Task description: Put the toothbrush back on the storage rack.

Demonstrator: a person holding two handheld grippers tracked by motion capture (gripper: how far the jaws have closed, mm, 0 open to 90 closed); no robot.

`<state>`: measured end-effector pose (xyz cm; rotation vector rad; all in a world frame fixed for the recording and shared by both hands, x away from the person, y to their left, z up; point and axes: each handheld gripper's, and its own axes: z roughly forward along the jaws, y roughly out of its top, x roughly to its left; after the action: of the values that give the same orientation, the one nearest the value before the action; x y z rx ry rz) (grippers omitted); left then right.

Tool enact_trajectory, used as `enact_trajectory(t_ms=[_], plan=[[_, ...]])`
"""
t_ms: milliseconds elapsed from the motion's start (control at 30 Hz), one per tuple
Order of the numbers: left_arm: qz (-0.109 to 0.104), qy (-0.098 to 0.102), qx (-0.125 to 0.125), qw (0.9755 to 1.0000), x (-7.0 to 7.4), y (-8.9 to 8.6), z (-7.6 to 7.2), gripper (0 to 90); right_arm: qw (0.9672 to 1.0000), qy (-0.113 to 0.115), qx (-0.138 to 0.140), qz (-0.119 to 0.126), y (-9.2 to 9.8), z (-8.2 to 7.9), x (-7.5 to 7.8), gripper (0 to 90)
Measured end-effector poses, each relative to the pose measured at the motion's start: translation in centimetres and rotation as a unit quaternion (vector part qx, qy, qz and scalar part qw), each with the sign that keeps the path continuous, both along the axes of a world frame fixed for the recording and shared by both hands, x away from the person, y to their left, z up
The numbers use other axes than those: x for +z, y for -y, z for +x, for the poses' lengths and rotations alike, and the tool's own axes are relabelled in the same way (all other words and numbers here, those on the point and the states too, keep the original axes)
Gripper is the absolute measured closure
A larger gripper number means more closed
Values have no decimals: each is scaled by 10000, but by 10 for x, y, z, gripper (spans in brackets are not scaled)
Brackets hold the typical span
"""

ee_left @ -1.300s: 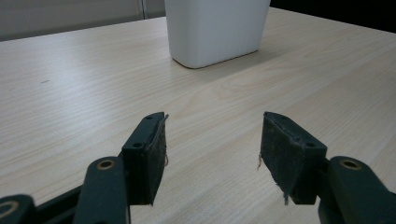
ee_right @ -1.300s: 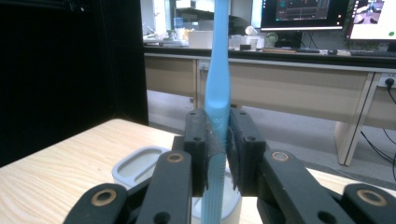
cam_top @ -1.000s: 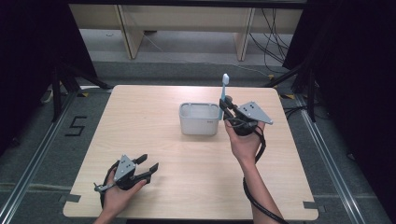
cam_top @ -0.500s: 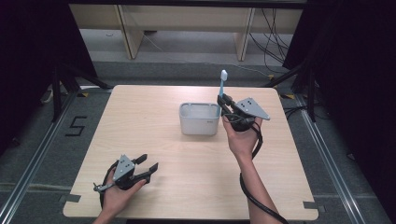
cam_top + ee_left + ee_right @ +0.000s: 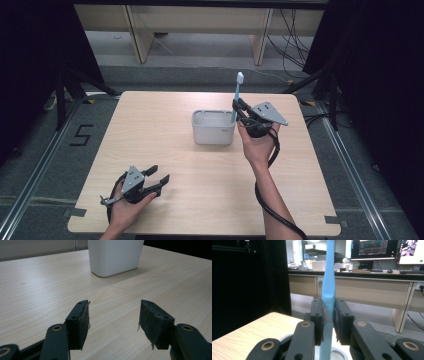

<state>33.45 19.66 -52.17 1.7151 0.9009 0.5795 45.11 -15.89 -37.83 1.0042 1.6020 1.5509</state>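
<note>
Toothbrush clamped upright between right claw pads.

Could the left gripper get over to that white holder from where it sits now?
Probably yes. The left gripper rests open near the table's front edge, and only bare tabletop lies between it and the white holder. The right gripper holds the toothbrush at the holder's far side.

toothbrush upright above container
</note>
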Motion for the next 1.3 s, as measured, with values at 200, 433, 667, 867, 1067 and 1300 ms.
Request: enact_trajectory(t_ms=[200, 433, 667, 867, 1067, 1300], plan=[[7, -1, 7, 10000, 0, 0, 0, 407, 10000, -59, 52, -15, -2, 4, 0, 792], [-11, 2, 13, 10000, 0, 0, 0, 408, 10000, -54, -41, -58, -3, 9, -3, 792], [-14, -14, 18, 10000, 0, 0, 0, 407, 9999, -31, -77, -60, -4, 14, -4, 792], [-19, -7, 14, 10000, 0, 0, 0, 407, 9999, -53, -134, -44, -4, 17, -5, 792], [-10, 2, 9, 10000, 0, 0, 0, 407, 9997, -54, -209, -68, -4, 21, -7, 791], [-20, 2, 15, 10000, 0, 0, 0, 407, 9997, -47, -175, -142, -5, 25, -9, 792]])
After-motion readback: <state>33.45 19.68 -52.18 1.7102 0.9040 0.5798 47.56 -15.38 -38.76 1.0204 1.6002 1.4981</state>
